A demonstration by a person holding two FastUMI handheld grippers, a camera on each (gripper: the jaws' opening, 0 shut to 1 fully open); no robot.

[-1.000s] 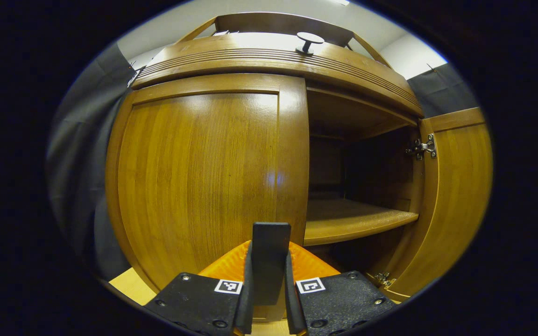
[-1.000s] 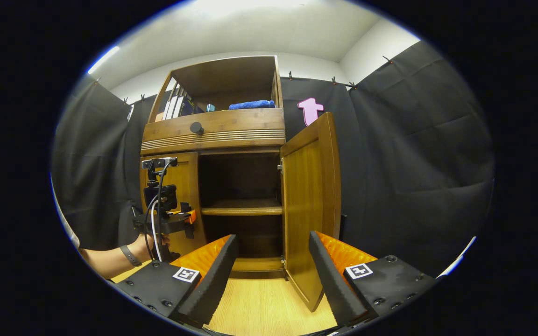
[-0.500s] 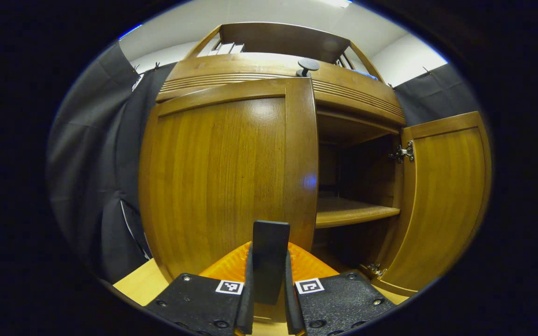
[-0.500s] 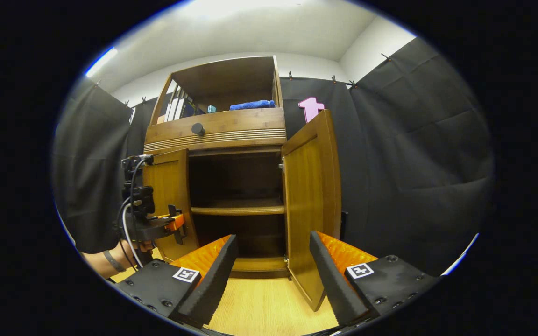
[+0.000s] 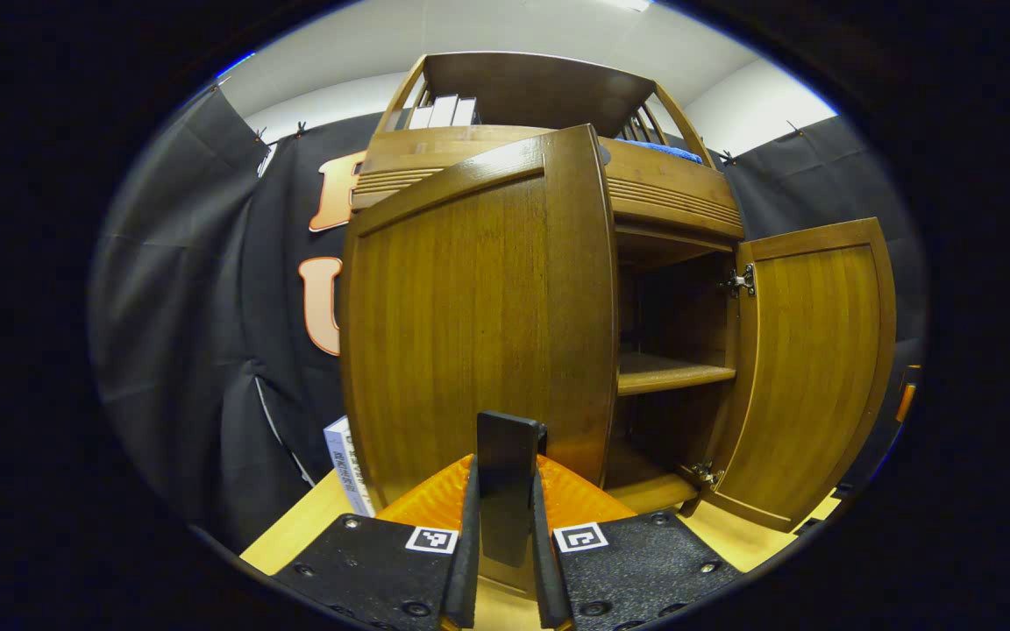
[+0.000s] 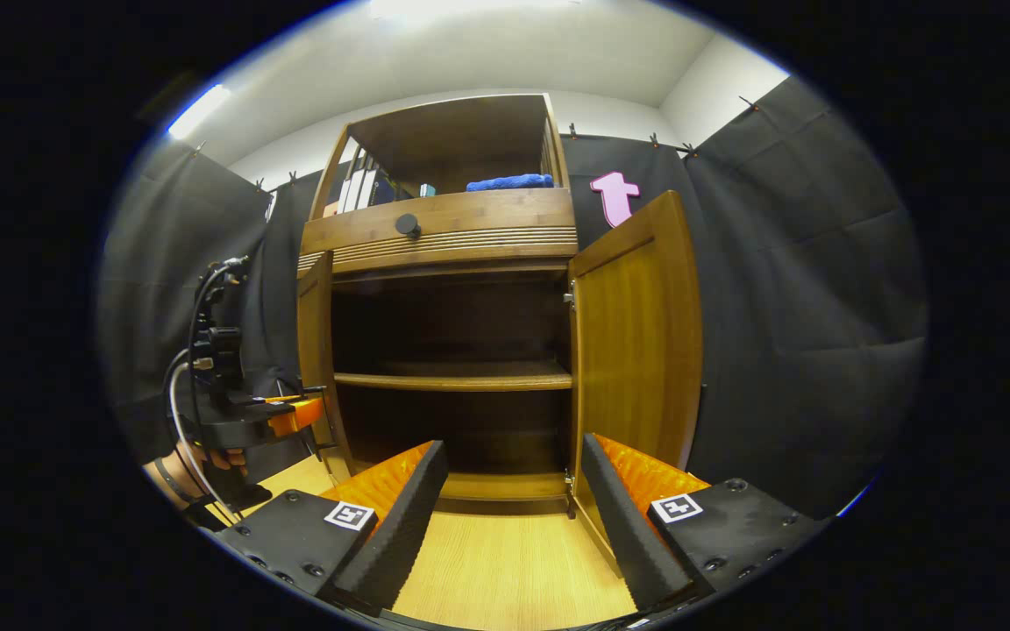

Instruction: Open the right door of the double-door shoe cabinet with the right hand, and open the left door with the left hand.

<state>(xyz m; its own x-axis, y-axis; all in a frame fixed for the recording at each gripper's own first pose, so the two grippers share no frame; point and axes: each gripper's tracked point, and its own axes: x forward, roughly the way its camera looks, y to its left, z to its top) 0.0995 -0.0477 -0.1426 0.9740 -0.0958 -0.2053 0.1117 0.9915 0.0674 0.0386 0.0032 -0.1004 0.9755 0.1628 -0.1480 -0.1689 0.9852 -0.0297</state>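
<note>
Shoe cabinet (image 6: 452, 237) both doors swung out | left gripper (image 5: 505, 491) fingers clamp left door (image 5: 479, 315) edge | right gripper (image 6: 514, 508) fingers wide

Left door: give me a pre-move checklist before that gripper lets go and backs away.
1. Left door swung well out from the cabinet front: ok; the right gripper view shows it edge-on at the hinge side.
2. Right door open: ok, standing wide with its hinges showing.
3. Left gripper jaws closed on the left door's edge: ok, a dark strip sits clamped between them.
4. Right gripper free: ok, jaws wide apart and holding nothing.
5. Shelf inside exposed: ok, visible across the opening.
6. Room behind the left door for more swing: cannot tell; a white box sits on the floor beside it.
</note>
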